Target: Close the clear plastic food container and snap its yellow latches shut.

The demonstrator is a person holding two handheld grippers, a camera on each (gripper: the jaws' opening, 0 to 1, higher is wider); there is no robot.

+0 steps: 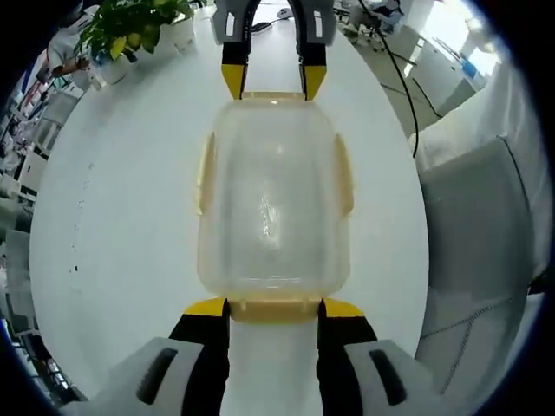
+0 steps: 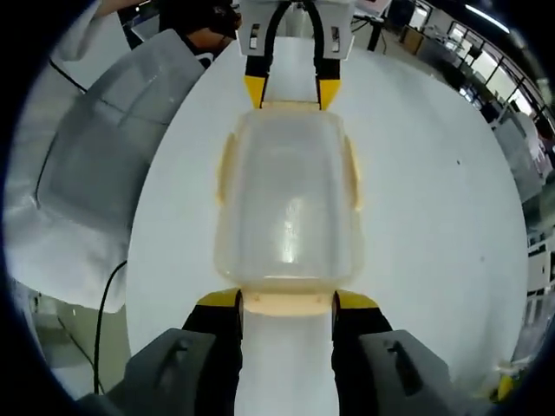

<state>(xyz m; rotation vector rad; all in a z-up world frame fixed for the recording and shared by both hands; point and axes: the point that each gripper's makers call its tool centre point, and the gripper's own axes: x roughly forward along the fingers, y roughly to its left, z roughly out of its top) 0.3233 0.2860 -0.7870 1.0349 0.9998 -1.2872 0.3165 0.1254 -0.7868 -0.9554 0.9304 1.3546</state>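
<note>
A clear plastic food container (image 1: 273, 208) (image 2: 288, 199) with its lid on lies lengthwise on a round white table (image 1: 121, 225) (image 2: 434, 217). Yellow latches (image 1: 205, 173) (image 2: 351, 173) run along both long sides. My left gripper (image 1: 274, 306) stands open at one end, its yellow-tipped jaws either side of that end's latch (image 1: 273, 309). My right gripper (image 2: 287, 299) stands open at the opposite end, straddling the other end latch (image 2: 288, 303). Each gripper also shows at the far end in the other's view: the right gripper (image 1: 273, 82) and the left gripper (image 2: 290, 91).
A potted green plant (image 1: 139, 26) stands at the table's far edge. A chair under a pale cover (image 1: 486, 217) (image 2: 95, 156) sits close beside the table, with a black cable (image 1: 403, 78) (image 2: 108, 303) trailing past it. Office desks lie beyond.
</note>
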